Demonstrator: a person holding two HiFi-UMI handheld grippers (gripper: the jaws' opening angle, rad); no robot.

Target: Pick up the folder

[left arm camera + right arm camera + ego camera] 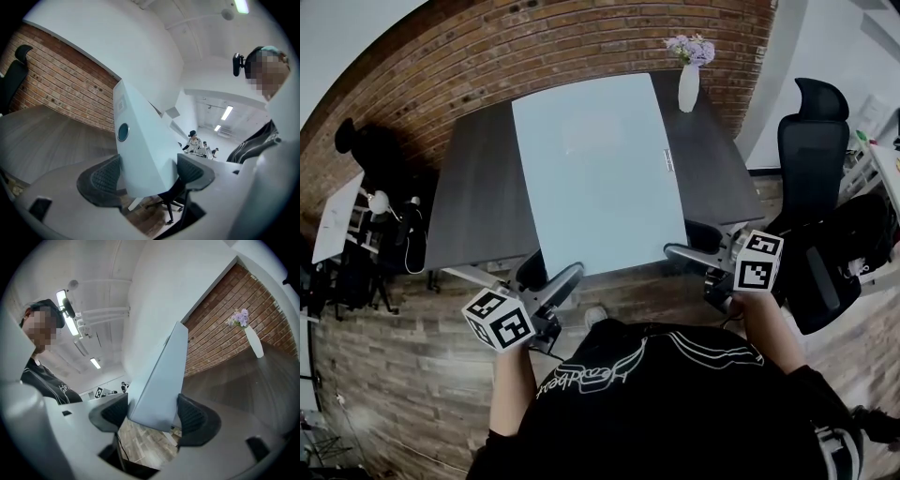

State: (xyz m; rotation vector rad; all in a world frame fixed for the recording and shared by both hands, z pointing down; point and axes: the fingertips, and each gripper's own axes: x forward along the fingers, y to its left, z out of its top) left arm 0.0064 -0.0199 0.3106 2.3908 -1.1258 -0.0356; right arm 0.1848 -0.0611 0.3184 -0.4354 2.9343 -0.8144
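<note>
Folder (595,169) stretches lengthwise away (near corners gripped).

Bare tabletop (473,187) left and right of the folder (595,169).
Blocked far right by a vase (688,86); hemmed by an office chair (811,141) right, dark clutter (384,234) left.

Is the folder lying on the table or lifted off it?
Lifted at its near edge: left gripper and right gripper clamp the folder, with floor below its corners.

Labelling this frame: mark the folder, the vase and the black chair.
folder (595,173), head view, middle of its cover.
vase (688,89), head view, white body.
chair (812,155), head view, backrest.
</note>
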